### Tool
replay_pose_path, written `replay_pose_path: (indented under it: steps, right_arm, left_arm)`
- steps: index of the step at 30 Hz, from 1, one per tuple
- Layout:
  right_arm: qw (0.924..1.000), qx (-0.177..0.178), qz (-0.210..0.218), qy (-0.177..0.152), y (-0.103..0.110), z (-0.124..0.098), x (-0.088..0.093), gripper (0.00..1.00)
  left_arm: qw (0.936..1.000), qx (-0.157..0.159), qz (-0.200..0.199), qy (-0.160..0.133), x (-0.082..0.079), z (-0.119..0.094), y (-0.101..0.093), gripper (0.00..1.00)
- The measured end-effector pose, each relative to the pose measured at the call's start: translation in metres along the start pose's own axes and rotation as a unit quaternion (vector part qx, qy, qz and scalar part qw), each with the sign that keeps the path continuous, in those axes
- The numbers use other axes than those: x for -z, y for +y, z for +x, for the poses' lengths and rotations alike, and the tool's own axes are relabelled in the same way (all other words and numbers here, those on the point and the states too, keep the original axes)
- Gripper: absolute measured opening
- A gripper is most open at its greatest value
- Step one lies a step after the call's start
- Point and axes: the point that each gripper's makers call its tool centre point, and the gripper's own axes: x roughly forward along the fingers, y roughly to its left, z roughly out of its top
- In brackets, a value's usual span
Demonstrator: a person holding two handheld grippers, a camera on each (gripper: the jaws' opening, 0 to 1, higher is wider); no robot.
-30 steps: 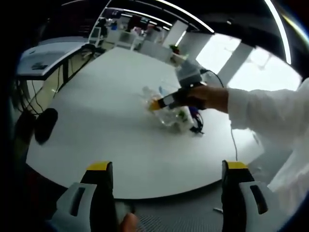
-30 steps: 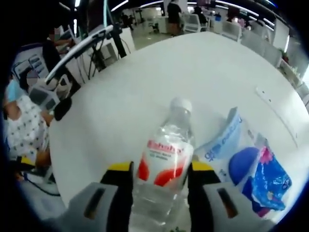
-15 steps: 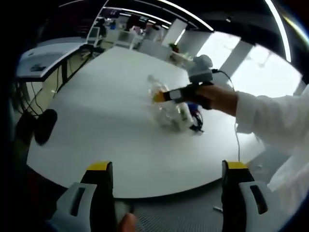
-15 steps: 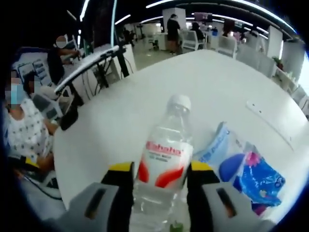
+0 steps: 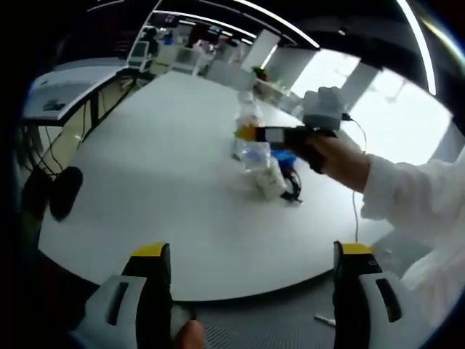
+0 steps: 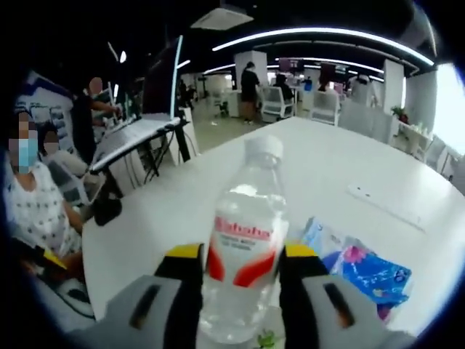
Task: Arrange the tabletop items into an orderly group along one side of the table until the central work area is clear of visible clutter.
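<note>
Right gripper (image 6: 240, 265), jaws pinching the water bottle (image 6: 243, 240), has tipped it upright and lifted it off the surface (image 5: 145, 174). Relocation to the side looks underway; left gripper (image 5: 251, 254) jaws spread, idle.

Water bottle (image 6: 243, 240): clear plastic, white cap, red-and-white label; stood upright between the yellow-tipped jaws of the right gripper (image 6: 243, 254), clamped at label height; in the left gripper view (image 5: 248, 131) seen raised above the other items.
Blue packets (image 6: 367, 269): glossy blue wrappers with pink and white print, lay flat on the white table (image 6: 182, 211), just right of the bottle and behind it.
Pale blue packet (image 6: 317, 234): lay touching the blue packets on their near side.
Item cluster (image 5: 272, 174): clear and blue pieces with a dark cord, bunched together toward the table's far right part; details too blurred to tell.
</note>
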Motion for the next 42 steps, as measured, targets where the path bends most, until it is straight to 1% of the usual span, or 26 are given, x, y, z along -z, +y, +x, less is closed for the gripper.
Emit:
replay_pose_path:
  steps: [2,3,5,8,12,15,18,24,28,34,36,42]
  right_arm:
    - [1.0000,0.005,-0.002,-0.007,0.001,-0.006,-0.003,0.37]
    - [0.9999,0.007,-0.004,-0.010,0.000,-0.007,-0.004,0.37]
    - [0.9996,0.009,-0.012,-0.023,-0.003,-0.008,-0.008,0.36]
    - [0.9995,0.004,-0.011,-0.031,-0.003,-0.012,-0.010,0.36]
    - [0.9991,0.001,-0.011,-0.042,-0.001,-0.017,-0.014,0.36]
    - [0.9986,0.000,-0.020,-0.050,0.002,-0.023,-0.017,0.36]
    - [0.9982,0.000,-0.020,-0.056,0.003,-0.027,-0.021,0.36]
    - [0.9970,0.002,-0.016,-0.075,0.004,-0.036,-0.028,0.36]
    - [0.9966,0.005,-0.011,-0.081,0.006,-0.043,-0.028,0.36]
    - [0.9962,0.005,-0.010,-0.087,0.008,-0.052,-0.026,0.36]
    - [0.9960,0.005,-0.008,-0.088,0.009,-0.055,-0.026,0.36]
    - [0.9957,0.002,-0.005,-0.093,0.014,-0.058,-0.025,0.36]
  left_arm:
    - [0.9997,-0.005,0.022,0.007,-0.002,0.001,0.000,0.89]
    - [0.9997,-0.004,0.024,0.007,-0.004,0.002,-0.001,0.89]
    - [0.9998,0.001,0.022,0.002,-0.009,0.002,-0.004,0.89]
    - [0.9997,0.005,0.021,-0.006,-0.017,0.003,-0.006,0.89]
    - [0.9995,0.006,0.028,-0.012,-0.027,0.004,-0.006,0.89]
    - [0.9993,0.006,0.033,-0.018,-0.036,0.004,-0.006,0.89]
    - [0.9990,0.008,0.036,-0.026,-0.046,0.004,-0.006,0.89]
    - [0.9980,0.017,0.051,-0.034,-0.062,0.008,-0.013,0.89]
    - [0.9974,0.022,0.059,-0.034,-0.067,0.010,-0.018,0.89]
    - [0.9968,0.032,0.059,-0.044,-0.079,0.011,-0.023,0.90]
    - [0.9964,0.034,0.061,-0.048,-0.086,0.013,-0.024,0.90]
    - [0.9939,0.048,0.075,-0.066,-0.116,0.028,-0.035,0.90]
